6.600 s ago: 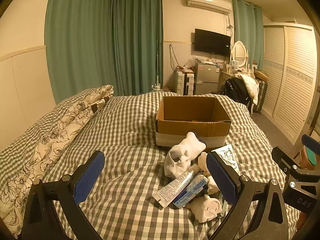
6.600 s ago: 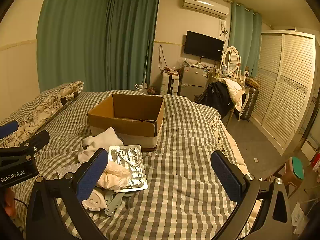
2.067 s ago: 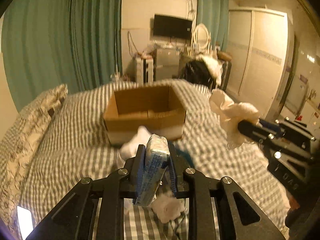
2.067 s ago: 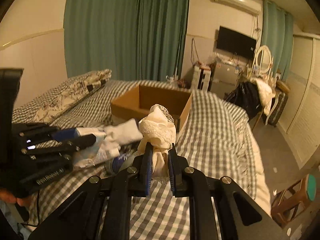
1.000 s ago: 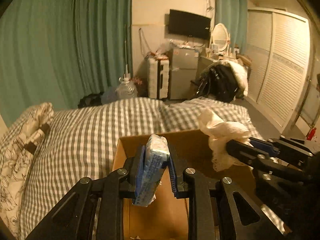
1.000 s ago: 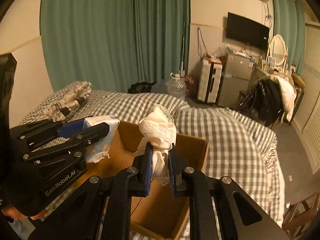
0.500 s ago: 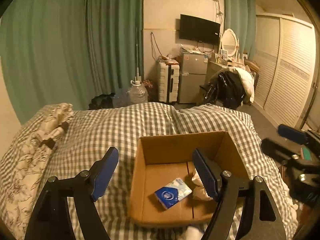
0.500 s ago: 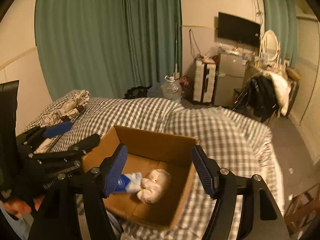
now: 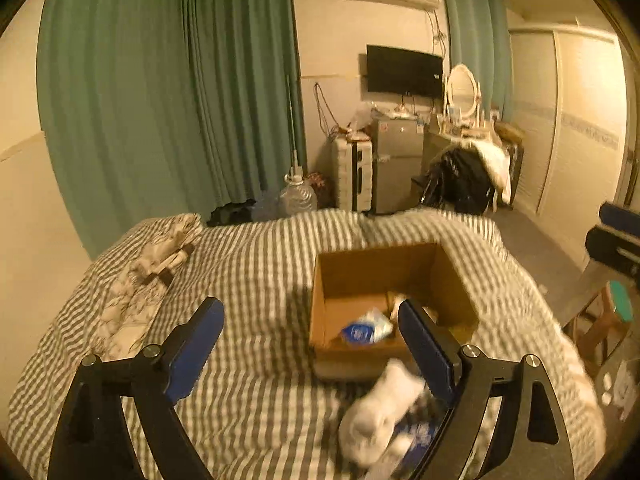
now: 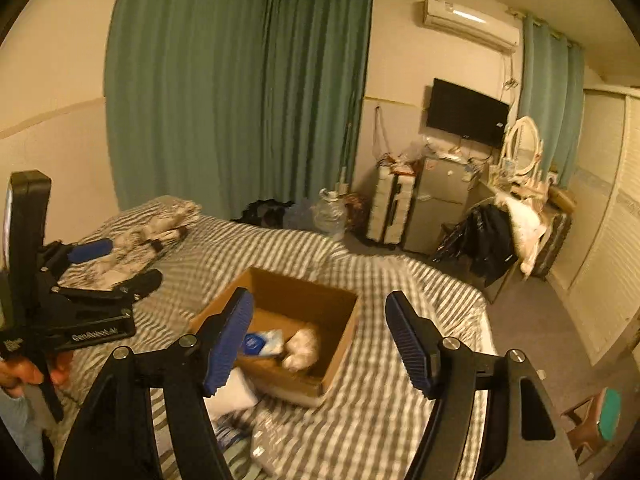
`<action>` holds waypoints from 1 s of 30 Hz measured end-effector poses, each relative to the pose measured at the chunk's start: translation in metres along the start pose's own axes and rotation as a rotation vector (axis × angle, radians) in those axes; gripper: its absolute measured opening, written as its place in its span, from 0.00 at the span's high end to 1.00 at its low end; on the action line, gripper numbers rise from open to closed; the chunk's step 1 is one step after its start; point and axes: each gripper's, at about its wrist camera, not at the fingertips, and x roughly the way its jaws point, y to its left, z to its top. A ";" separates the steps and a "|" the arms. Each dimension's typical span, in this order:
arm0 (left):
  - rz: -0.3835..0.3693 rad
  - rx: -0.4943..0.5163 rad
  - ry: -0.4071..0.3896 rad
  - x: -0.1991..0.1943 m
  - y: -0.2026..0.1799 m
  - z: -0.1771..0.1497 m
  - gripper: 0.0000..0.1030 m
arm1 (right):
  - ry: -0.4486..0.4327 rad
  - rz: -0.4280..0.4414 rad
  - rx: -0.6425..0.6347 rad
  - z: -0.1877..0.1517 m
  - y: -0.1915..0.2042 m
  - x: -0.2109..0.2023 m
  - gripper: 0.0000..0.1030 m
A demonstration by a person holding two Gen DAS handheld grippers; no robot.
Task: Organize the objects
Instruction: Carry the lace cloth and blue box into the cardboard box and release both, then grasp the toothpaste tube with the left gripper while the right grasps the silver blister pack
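Both hand-held grippers spread and empty: left hand-held gripper (image 9: pixel 310 346), right hand-held gripper (image 10: pixel 320 338). Tissue pack (image 9: pixel 366 330) sits in the cardboard box (image 9: pixel 318 300), centre frame; white sock (image 9: pixel 378 416), lower right, looks next.

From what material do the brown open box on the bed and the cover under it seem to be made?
The brown open box looks like matte corrugated cardboard: flat tan walls, sharp folded corners, thin raw edges. The grey-and-white checked bed cover looks like soft woven cloth, probably cotton, since it wrinkles and sags around the box; blur hides the weave.
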 end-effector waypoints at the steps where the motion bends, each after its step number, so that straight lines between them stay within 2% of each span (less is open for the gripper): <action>1: 0.000 0.008 0.008 -0.002 -0.002 -0.010 0.11 | 0.003 0.017 -0.010 -0.010 0.005 -0.006 0.33; 6: 0.010 -0.004 0.073 -0.001 -0.010 -0.071 0.11 | 0.049 0.006 -0.058 -0.063 0.029 -0.008 0.33; 12: 0.016 -0.080 0.149 0.013 -0.016 -0.123 0.11 | 0.176 0.023 -0.056 -0.137 0.042 0.025 0.33; 14: 0.012 -0.059 0.188 0.023 -0.023 -0.134 0.11 | 0.233 0.016 -0.045 -0.157 0.040 0.041 0.34; 17: 0.022 -0.032 0.228 0.035 -0.028 -0.147 0.11 | 0.283 0.037 -0.022 -0.171 0.036 0.059 0.34; 24: -0.008 -0.029 0.274 0.053 -0.030 -0.163 0.11 | 0.308 0.044 -0.018 -0.178 0.035 0.080 0.35; 30: -0.051 -0.017 0.300 0.060 -0.033 -0.168 0.14 | 0.328 0.051 -0.036 -0.176 0.042 0.101 0.51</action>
